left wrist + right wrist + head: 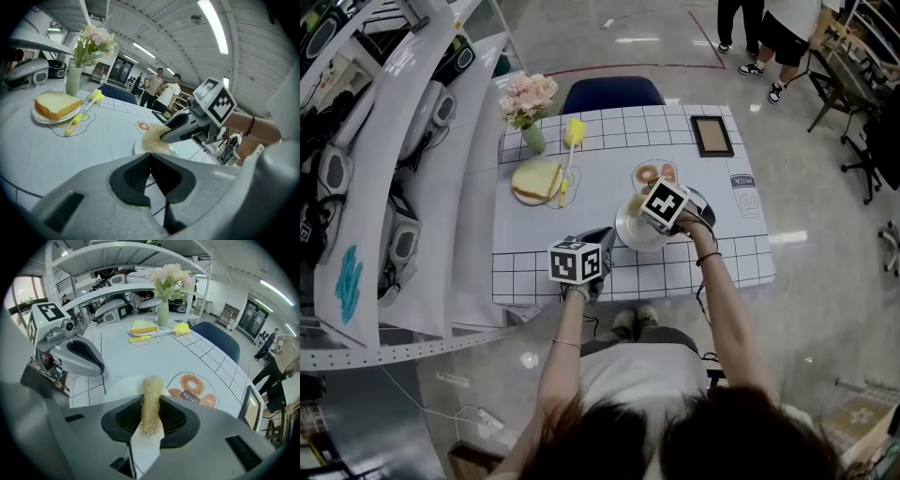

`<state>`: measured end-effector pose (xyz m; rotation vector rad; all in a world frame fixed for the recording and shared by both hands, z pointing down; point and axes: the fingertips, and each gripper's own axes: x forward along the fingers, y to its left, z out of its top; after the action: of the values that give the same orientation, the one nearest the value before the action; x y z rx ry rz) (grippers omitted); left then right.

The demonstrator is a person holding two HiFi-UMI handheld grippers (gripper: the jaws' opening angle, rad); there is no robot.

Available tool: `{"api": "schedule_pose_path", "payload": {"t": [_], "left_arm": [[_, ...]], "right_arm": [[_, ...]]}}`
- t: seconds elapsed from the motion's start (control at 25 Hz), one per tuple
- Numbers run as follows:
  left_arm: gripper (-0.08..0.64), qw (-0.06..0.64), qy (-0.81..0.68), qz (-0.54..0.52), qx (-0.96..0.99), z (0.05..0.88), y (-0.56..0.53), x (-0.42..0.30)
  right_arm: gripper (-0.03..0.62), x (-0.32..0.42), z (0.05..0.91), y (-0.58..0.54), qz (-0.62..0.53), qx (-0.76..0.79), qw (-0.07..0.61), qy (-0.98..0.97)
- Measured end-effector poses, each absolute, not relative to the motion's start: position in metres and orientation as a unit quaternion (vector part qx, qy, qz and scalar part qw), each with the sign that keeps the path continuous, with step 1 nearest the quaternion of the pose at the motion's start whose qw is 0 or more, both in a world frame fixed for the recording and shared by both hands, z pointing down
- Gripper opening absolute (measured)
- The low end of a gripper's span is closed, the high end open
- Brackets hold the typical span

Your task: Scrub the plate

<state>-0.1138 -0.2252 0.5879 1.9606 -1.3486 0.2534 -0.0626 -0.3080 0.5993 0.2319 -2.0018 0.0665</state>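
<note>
A white plate (pixel 627 235) (pixel 121 387) lies on the grid-patterned table (pixel 712 253), near its front edge. My right gripper (pixel 638 209) (pixel 151 405) is shut on a pale yellow mesh scrubber (pixel 634 204) (pixel 151 397) (pixel 152 138), which it holds over the plate. In the left gripper view the scrubber touches the plate (pixel 138 148). My left gripper (pixel 604 236) (pixel 150 157) (pixel 95 366) hovers just left of the plate. Its jaws are shut with nothing between them, and it stays apart from the rim.
Farther back on the table are a bread slice on a small plate (pixel 536 179), a yellow brush (pixel 572 139), a vase of flowers (pixel 528 105) and a picture frame (pixel 712 136). A blue chair (pixel 610 94) stands behind. White shelving (pixel 403 187) runs along the left. People stand at the far right.
</note>
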Motion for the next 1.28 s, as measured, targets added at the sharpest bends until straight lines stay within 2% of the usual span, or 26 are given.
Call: {"api": "schedule_pose_path", "payload": {"t": [1.28], "left_arm": [[0.011,0.365,-0.509,0.1,0.773,0.587,-0.221,-0.097]], "right_arm": [[0.094,-0.019,0.607,-0.288,0.057,0.095,0.563,-0.819]]}}
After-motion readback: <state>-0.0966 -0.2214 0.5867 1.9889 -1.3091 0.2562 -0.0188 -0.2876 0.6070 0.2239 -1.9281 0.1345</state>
